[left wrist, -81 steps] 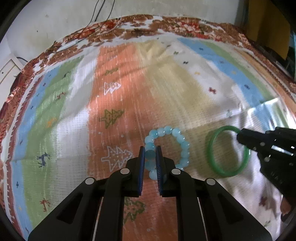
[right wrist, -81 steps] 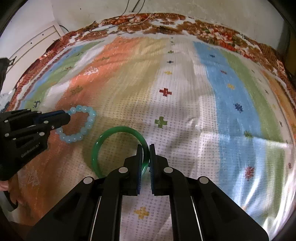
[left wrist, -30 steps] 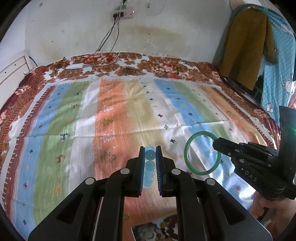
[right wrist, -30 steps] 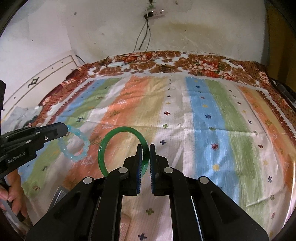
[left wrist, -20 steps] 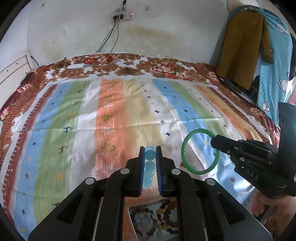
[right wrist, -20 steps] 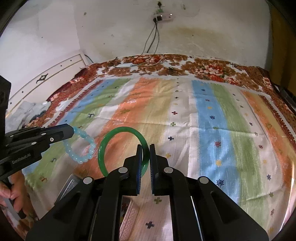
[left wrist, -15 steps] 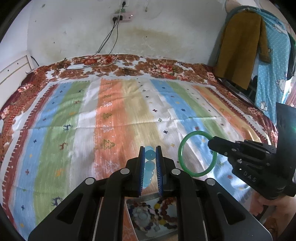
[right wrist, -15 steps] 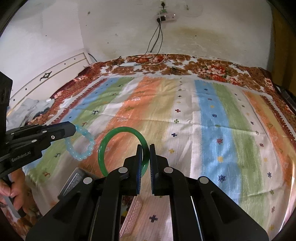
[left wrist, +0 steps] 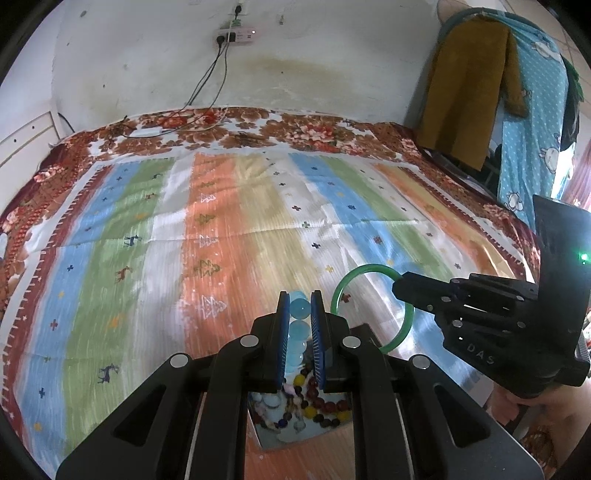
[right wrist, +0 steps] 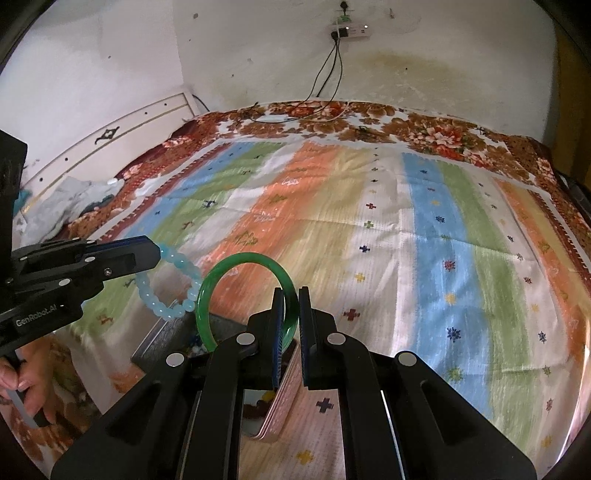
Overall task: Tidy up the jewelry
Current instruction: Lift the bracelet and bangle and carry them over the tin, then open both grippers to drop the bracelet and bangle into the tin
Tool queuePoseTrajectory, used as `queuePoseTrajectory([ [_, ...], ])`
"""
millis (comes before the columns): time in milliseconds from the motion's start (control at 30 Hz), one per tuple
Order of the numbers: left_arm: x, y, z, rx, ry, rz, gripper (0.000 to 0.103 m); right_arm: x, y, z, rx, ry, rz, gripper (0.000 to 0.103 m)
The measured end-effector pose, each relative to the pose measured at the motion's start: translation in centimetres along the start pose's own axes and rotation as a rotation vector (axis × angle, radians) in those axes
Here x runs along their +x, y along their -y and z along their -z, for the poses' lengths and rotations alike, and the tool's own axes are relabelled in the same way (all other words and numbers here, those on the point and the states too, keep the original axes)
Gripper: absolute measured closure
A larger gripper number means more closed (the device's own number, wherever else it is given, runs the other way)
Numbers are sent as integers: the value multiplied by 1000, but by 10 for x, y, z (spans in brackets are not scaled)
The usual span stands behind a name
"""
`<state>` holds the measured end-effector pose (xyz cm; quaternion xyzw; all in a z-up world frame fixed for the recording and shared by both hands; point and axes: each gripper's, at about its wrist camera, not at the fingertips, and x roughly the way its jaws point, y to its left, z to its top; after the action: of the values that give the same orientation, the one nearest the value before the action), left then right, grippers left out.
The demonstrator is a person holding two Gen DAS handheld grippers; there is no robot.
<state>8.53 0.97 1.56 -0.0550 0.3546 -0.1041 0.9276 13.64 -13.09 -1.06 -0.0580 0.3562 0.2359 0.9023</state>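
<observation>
My left gripper [left wrist: 300,317] is pinching the blue bead bracelet [right wrist: 168,286], which hangs down in a loop. My right gripper [right wrist: 291,314] is clamped on the green bangle [right wrist: 236,291] — ring standing upright, edge-on to the jaws. Both hover over the open jewelry box [left wrist: 295,410] on a striped bedspread [left wrist: 236,229] — stained white wall [left wrist: 295,55], power strip [left wrist: 236,36] behind.

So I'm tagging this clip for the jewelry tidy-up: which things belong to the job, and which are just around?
Job:
- blue bead bracelet, in left gripper
- green bangle, in right gripper
- box of beads

Around:
- striped bedspread
- power strip
- hanging clothes
</observation>
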Motion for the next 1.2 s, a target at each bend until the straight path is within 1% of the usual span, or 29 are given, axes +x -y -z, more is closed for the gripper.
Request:
queuePoseTrajectory([
  [300,-7,8,14,14,-11,7,92,-3,-10,12,-23,-24,-16,94],
  [400,-7,5,16,-7,-35,11,91,-2,-10,14,-13,-41,-35,93],
  [433,-8,3,17,-17,-38,8,91,-2,-10,15,-10,-46,-52,90],
  [467,-8,2,17,-21,-41,7,89,-2,-10,16,-7,-49,-54,88],
  [500,-8,0,17,-26,-44,4,80,-3,-11,17,-7,-51,-55,79],
  [533,-9,-1,18,-29,-44,3,74,-4,-11,18,-8,-49,-57,70],
  [567,-10,-2,19,-33,-44,0,71,-6,-11,18,-7,-41,-59,68],
  [633,-12,-3,21,-32,-42,-8,69,-11,-10,19,-3,-32,-61,63],
  [733,-16,-5,23,-31,-43,-16,64,-18,-6,23,4,-18,-62,59],
  [833,-19,-4,28,-23,-52,-26,56,-23,-4,25,8,-9,-69,51],
  [900,-20,-3,32,-17,-61,-30,50,-28,-3,29,7,-1,-73,48],
  [933,-20,-2,34,-11,-67,-34,49,-29,-2,29,5,-1,-75,47],
  [1000,-21,0,36,-1,-72,-44,42,-32,-2,31,3,1,-76,46],
  [1067,-22,1,39,9,-75,-47,37,-34,-1,32,7,5,-81,44],
  [1200,-26,4,44,23,-71,-59,25,-39,3,37,13,11,-86,36],
])
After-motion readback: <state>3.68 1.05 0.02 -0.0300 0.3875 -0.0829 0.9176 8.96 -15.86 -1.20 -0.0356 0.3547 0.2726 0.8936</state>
